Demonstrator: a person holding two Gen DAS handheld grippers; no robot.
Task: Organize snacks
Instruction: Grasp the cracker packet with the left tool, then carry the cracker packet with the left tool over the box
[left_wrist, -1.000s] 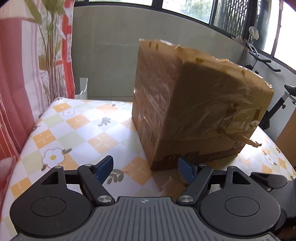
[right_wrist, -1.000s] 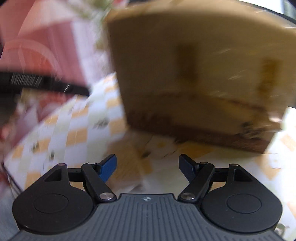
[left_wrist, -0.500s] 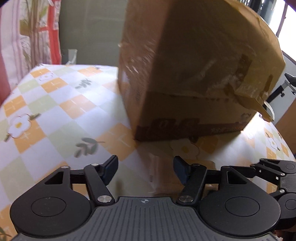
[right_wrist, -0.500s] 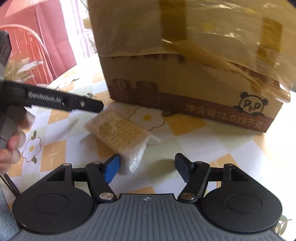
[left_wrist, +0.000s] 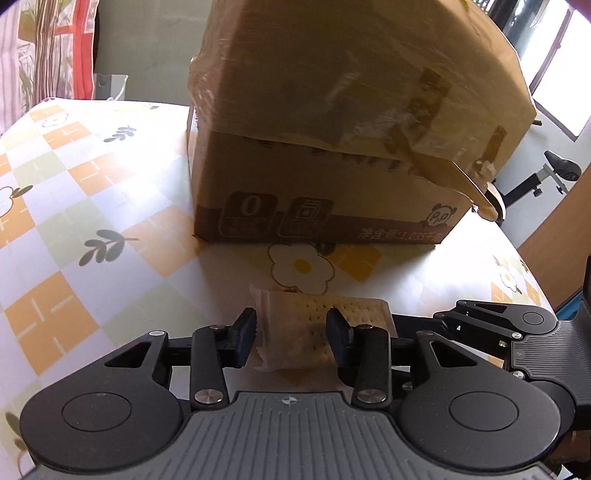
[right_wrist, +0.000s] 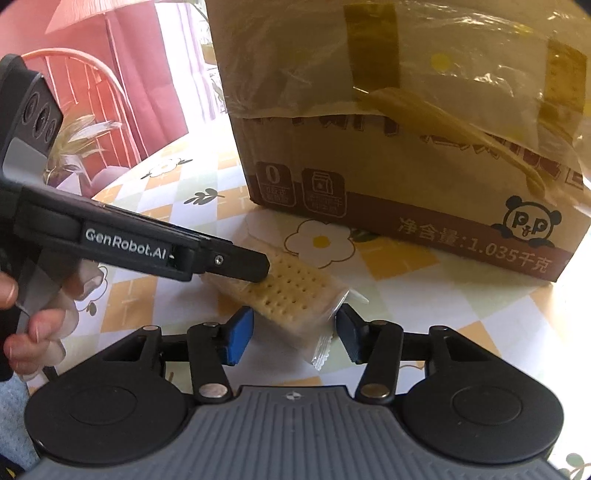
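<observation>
A cracker pack in clear wrap (left_wrist: 317, 325) lies on the tablecloth in front of a taped cardboard box (left_wrist: 351, 147). My left gripper (left_wrist: 291, 334) is open with its fingers on either side of the pack's left end. My right gripper (right_wrist: 293, 332) is open with its fingers on either side of the pack's (right_wrist: 291, 291) near end. In the right wrist view the left gripper's finger (right_wrist: 236, 264) lies over the pack's far end. The box (right_wrist: 406, 129) stands just behind.
The table has a checked orange, green and white flowered cloth (left_wrist: 92, 206). Red-striped curtains (left_wrist: 48, 51) hang at the back left. An exercise bike (left_wrist: 543, 177) stands beyond the table's right edge. The right gripper shows at the right of the left wrist view (left_wrist: 509, 325).
Both grippers moved forward and down toward the cracker pack, and now each has its fingers around one end of it. The jaws have narrowed a little.
</observation>
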